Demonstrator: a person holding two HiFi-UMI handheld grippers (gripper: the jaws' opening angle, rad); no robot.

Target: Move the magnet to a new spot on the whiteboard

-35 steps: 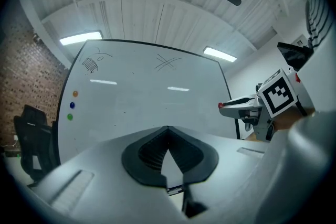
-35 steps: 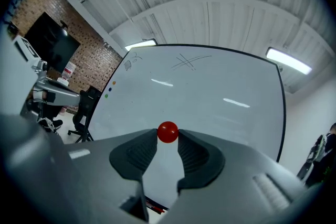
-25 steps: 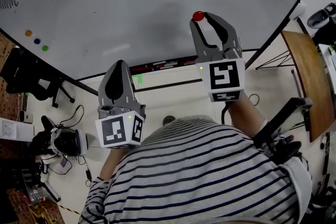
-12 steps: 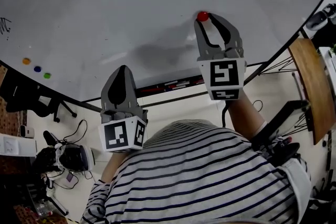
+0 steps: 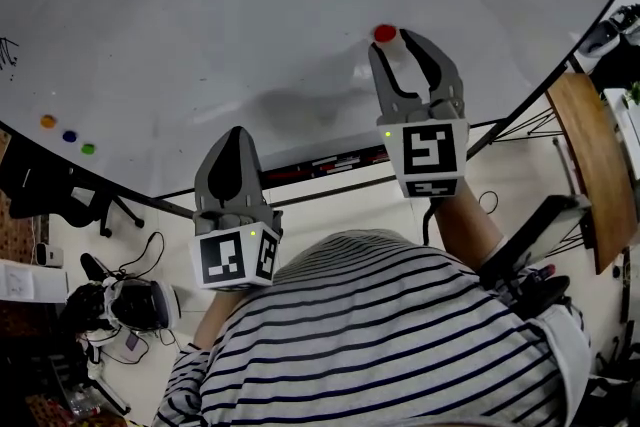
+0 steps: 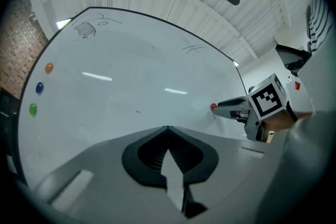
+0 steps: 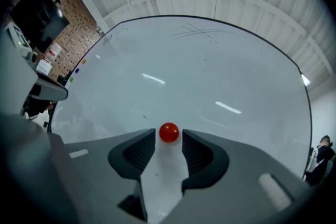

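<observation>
A small red magnet (image 5: 384, 33) sits on the whiteboard (image 5: 250, 15), right of its middle. My right gripper (image 5: 395, 43) is open just below it; the magnet lies at the mouth of the jaws with a thin gap on each side, as the right gripper view shows (image 7: 168, 132). In the left gripper view the magnet (image 6: 213, 107) sits at the tip of the right gripper (image 6: 231, 107). My left gripper (image 5: 232, 133) is shut and empty, low and to the left, pointing at the board's lower part (image 6: 131, 60).
Orange (image 5: 48, 121), blue (image 5: 69, 135) and green (image 5: 88, 149) magnets sit at the board's left edge. A marker tray (image 5: 320, 165) runs along its lower edge. An office chair (image 5: 60, 200) stands at the left, a wooden panel (image 5: 590, 165) at the right.
My right gripper brought the red magnet up against the board, then its jaws widened and it drew back a little, leaving the magnet on the board. Both grippers are closer to the board.
</observation>
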